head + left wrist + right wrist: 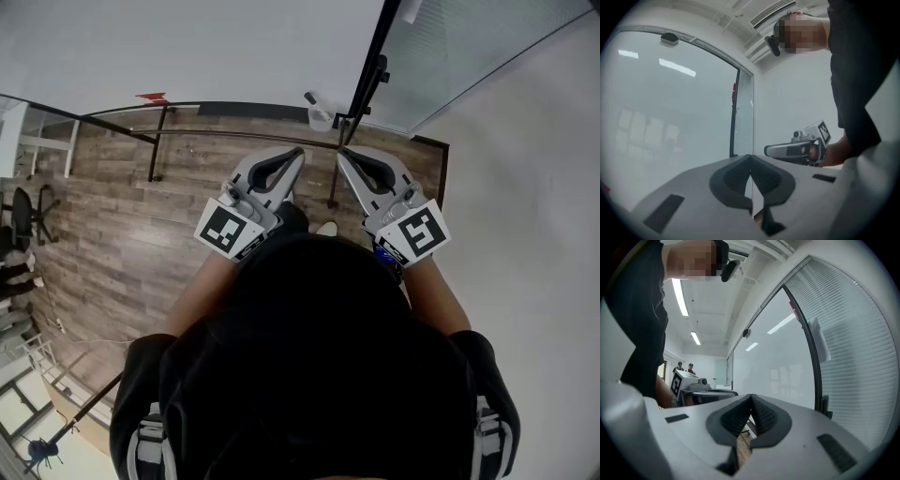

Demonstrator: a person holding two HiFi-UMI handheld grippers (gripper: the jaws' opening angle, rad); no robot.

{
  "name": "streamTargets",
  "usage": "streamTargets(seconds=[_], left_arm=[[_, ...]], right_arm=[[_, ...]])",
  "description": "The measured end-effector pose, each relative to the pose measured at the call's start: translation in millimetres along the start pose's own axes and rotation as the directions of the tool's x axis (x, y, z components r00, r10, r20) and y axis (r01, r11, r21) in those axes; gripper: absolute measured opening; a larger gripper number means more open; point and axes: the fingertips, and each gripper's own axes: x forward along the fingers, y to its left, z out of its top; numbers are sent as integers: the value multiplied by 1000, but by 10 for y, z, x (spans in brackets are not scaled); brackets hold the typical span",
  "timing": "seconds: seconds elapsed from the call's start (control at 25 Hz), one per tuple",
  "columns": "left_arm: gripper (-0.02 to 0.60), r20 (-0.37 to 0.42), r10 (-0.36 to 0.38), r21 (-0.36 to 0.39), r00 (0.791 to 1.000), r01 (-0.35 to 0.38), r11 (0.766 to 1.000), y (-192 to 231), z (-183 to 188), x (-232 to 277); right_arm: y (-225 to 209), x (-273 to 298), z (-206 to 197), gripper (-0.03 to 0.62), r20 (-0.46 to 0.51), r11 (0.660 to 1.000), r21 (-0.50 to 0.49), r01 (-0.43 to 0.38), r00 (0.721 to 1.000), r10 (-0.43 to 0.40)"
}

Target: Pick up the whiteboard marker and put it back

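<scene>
I make out no whiteboard marker in any view. Both grippers are held out in front of the person's chest, side by side over the wooden floor. My left gripper (298, 153) has its dark pads pressed together with nothing between them, as the left gripper view (750, 157) shows. My right gripper (341, 155) is likewise shut and empty (751, 397). Each sees the other beside it: the right gripper (797, 149) and the left gripper (696, 385). Ahead stands a large white board (187, 47) with a thin black rail (234, 134) along its foot.
A small white object (319, 112) sits at the rail's right end by a black post (373, 70). Glass with blinds (862, 343) stands to the right. An office chair (28, 211) is at far left. Two people (684, 366) stand far off.
</scene>
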Motion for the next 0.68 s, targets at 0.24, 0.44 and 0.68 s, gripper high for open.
streamTargets(seconds=[0.24, 0.44, 0.68], left_arm=[[3, -6, 2, 5, 1000, -2, 1000, 17, -1, 5], [3, -11, 4, 5, 1000, -4, 1000, 28, 7, 9], [3, 12, -3, 6, 1000, 3, 1000, 19, 63, 24]], right_arm=[[-15, 0, -4, 0, 1, 1000, 4, 4, 1000, -4], [-18, 11, -2, 0, 1, 1000, 4, 5, 1000, -5], [-5, 19, 22, 0, 4, 1000, -2, 0, 1000, 0]])
